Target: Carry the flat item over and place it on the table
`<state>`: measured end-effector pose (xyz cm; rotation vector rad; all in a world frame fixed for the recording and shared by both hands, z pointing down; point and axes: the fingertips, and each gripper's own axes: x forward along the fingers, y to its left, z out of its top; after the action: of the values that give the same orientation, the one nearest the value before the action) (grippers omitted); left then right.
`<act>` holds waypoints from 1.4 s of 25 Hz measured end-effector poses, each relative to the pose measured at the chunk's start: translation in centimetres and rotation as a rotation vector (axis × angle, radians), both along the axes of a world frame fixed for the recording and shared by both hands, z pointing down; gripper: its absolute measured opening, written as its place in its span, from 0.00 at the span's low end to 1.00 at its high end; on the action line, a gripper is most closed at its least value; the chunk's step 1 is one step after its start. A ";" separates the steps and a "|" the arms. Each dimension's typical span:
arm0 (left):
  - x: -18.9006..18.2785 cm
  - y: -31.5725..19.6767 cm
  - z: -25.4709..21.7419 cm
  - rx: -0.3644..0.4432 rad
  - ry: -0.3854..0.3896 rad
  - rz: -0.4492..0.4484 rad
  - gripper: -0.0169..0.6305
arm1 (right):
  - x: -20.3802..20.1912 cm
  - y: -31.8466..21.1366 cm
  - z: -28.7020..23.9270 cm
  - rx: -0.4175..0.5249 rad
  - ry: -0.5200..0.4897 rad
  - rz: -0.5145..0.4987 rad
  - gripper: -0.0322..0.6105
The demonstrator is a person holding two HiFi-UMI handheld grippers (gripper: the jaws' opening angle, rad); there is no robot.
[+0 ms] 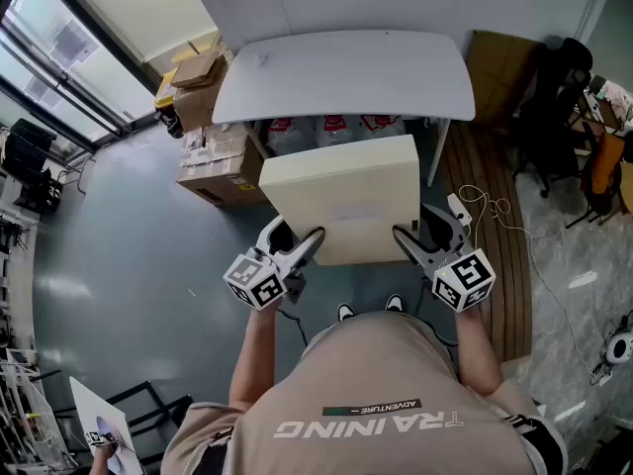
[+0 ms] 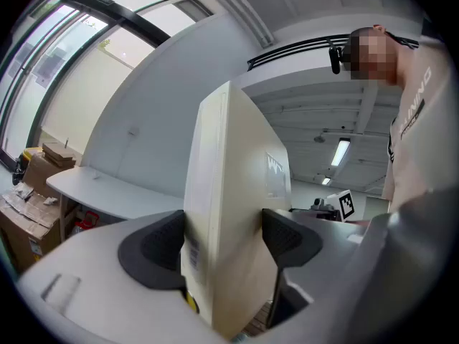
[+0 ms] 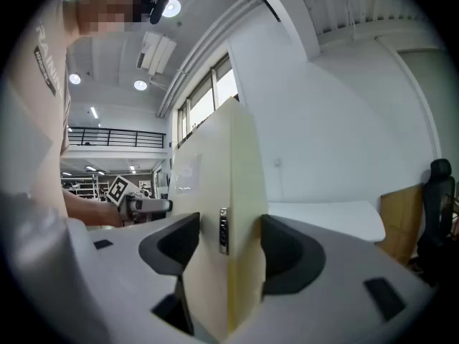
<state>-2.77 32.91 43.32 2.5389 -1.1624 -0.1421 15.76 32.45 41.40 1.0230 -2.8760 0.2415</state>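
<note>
The flat box [image 1: 341, 206] is held clamped at its near corners by the left tongs [image 1: 305, 243] and right tongs [image 1: 407, 237], short of the table [image 1: 346, 72] ahead. With grips so shallow, slippage is judged possible.

Cream flat box [image 1: 346, 201], white table [image 1: 346, 72], brown cartons [image 1: 223, 161], grey floor [image 1: 119, 265].

white table [image 1: 341, 72]; boxes [image 1: 220, 161] on floor [image 1: 129, 255]

Cardboard boxes [image 1: 213, 156], black chair [image 1: 552, 107]
</note>
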 end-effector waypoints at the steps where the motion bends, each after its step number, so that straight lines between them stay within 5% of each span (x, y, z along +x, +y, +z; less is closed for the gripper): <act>1: 0.0 -0.1 0.0 0.001 0.001 0.000 0.52 | 0.0 -0.1 0.0 0.003 0.001 0.000 0.45; 17: -1.9 0.8 -0.2 0.024 0.010 -0.030 0.52 | -1.9 0.4 -0.4 0.010 0.020 -0.035 0.45; 35: -9.1 1.5 3.2 -0.020 0.042 0.025 0.53 | -9.2 1.9 2.5 -0.044 0.054 0.007 0.45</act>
<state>-11.92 34.40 46.47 2.5194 -1.1101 -0.1760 6.57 34.39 43.87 1.0159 -2.8061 0.2723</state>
